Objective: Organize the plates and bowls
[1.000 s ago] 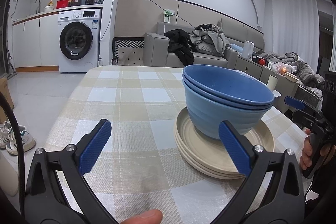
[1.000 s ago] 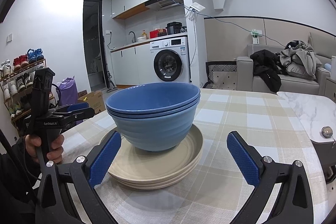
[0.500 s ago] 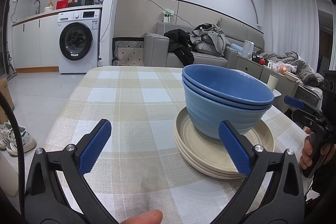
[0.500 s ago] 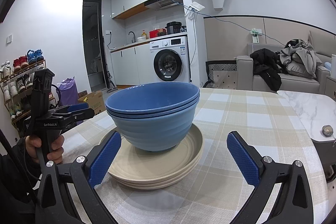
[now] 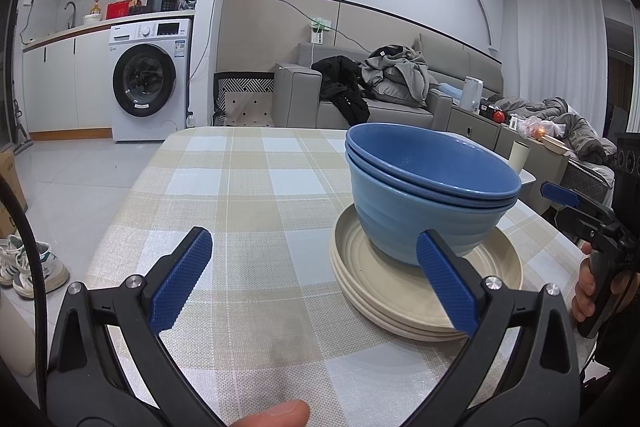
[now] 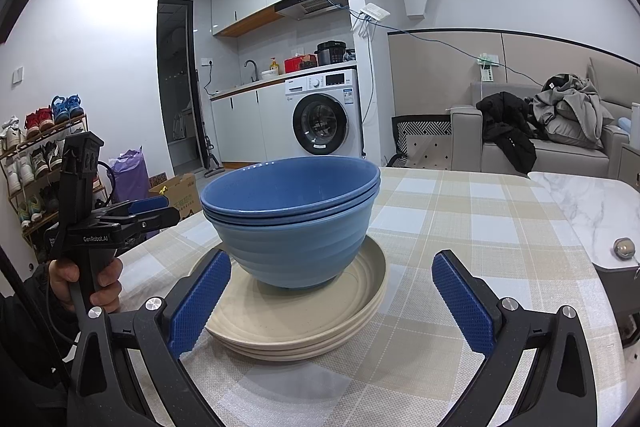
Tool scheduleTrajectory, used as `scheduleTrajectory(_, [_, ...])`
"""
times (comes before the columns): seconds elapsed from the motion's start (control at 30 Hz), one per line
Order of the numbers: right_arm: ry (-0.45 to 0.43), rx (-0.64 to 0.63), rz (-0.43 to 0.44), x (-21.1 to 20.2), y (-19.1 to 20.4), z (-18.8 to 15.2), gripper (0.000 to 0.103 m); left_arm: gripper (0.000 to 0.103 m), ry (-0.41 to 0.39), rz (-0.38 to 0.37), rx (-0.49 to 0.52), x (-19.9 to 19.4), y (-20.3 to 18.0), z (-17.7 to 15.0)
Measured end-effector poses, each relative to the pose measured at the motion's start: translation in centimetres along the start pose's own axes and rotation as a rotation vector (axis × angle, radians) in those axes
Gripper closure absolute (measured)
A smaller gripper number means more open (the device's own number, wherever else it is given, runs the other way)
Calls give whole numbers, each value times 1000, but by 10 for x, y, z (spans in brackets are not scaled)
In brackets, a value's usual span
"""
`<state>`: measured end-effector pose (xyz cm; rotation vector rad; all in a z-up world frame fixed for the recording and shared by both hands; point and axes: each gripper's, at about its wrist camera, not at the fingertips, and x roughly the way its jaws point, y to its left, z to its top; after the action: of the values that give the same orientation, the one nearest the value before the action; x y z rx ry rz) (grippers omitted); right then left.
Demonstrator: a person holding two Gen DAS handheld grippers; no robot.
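Up close, the left gripper (image 5: 314, 279) hung low over the surface, its blue-padded jaws spread wide with nothing between them, a fingertip (image 5: 276, 414) poking in at the bottom edge of its view. The right gripper (image 6: 330, 299) sat the same way, jaws spread and empty, its near pad just in front of the plates' rim.

Just beyond both tools stood the stack of cream-coloured ribbed round plates (image 6: 360, 311), lying flat on the beige-and-pale-blue checked tablecloth (image 5: 240, 187) that covered the surface. Nested on top of them, upright, were the blue ridged bowls (image 6: 296, 227), darker ones set inside a lighter one; from the left wrist view the same bowls (image 5: 420, 195) sat right of centre.

Off to the sides, each camera caught the other tool gripped in a hand (image 6: 88, 279), well apart from the stack. Far back stood a white front-loading washing machine (image 5: 150, 85) and a grey sofa heaped with clothes (image 5: 384, 87).
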<state>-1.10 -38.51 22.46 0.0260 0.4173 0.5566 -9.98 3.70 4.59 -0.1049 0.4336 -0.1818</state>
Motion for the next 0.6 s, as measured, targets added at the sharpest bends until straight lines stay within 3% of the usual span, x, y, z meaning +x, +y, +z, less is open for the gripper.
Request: scheduleTrajectory(0.6, [2,1,0,0,0,1,0,1,0,0,1,1,0,-1])
